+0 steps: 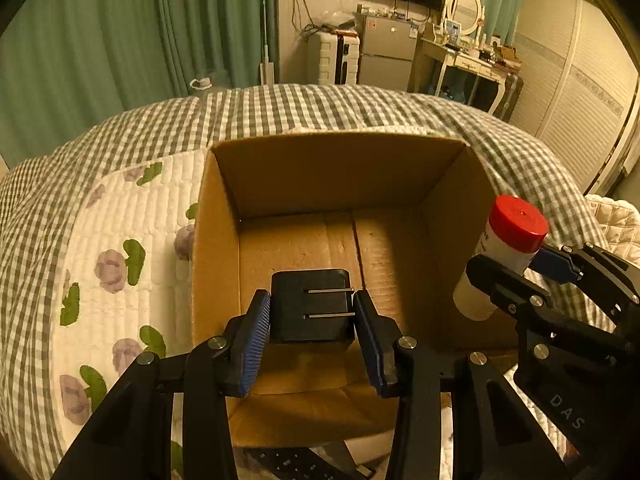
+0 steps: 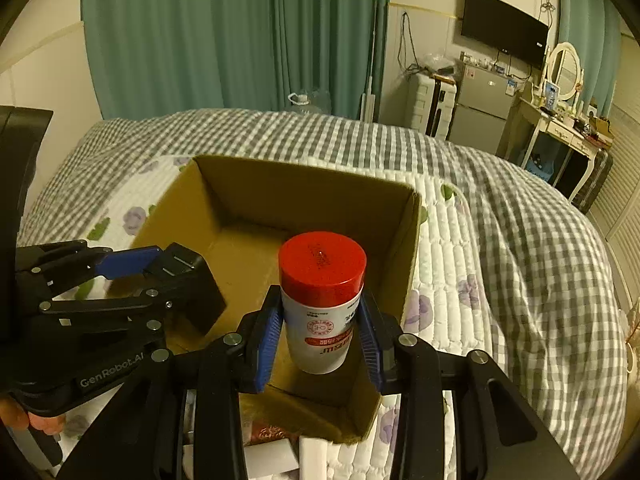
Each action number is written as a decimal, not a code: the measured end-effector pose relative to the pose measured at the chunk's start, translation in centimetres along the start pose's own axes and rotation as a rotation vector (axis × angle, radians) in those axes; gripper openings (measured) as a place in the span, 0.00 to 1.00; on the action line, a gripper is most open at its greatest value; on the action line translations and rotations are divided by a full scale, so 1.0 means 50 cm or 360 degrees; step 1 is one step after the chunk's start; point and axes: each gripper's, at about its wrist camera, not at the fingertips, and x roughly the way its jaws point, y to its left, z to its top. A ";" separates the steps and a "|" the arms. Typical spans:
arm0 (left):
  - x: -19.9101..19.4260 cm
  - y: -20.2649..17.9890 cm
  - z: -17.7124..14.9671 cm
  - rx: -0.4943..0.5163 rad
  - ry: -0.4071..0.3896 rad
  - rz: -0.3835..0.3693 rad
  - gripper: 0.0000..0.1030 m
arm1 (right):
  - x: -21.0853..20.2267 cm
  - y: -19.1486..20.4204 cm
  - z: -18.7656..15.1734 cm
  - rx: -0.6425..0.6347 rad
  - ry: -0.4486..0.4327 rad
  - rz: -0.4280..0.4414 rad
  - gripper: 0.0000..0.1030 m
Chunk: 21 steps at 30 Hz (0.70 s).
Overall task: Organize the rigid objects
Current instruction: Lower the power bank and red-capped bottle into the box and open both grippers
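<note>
An open cardboard box sits on the bed with nothing on its floor. My left gripper is shut on a black plug adapter with two metal prongs, held over the box's near left part. In the right wrist view the same adapter hangs at the left in the left gripper. My right gripper is shut on a white bottle with a red cap, upright over the box's near right side. From the left wrist view that bottle shows at the box's right wall.
The box rests on a white floral quilt over a grey checked bedspread. A few small items lie just in front of the box. Green curtains, a fridge and a dressing table stand beyond the bed. A person's fingers show at the lower left.
</note>
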 end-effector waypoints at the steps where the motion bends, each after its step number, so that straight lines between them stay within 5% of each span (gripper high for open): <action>1: 0.006 0.004 0.001 -0.0013 0.0009 -0.0001 0.42 | 0.005 -0.003 -0.002 0.0004 0.0002 0.0001 0.35; 11: -0.028 0.010 0.022 -0.0021 -0.0112 0.0012 0.43 | 0.048 -0.012 0.006 0.0041 0.0022 0.0041 0.35; 14: -0.049 0.010 0.022 -0.0006 -0.0130 0.0038 0.44 | 0.033 -0.016 0.013 0.0055 -0.0013 0.0019 0.52; 17: -0.086 0.015 0.015 -0.0018 -0.0152 0.0048 0.45 | -0.001 -0.017 0.023 0.0042 -0.0054 -0.0022 0.54; 21: -0.150 0.019 -0.004 0.0002 -0.0217 0.0070 0.64 | -0.066 -0.016 0.036 0.0035 -0.0098 -0.0063 0.60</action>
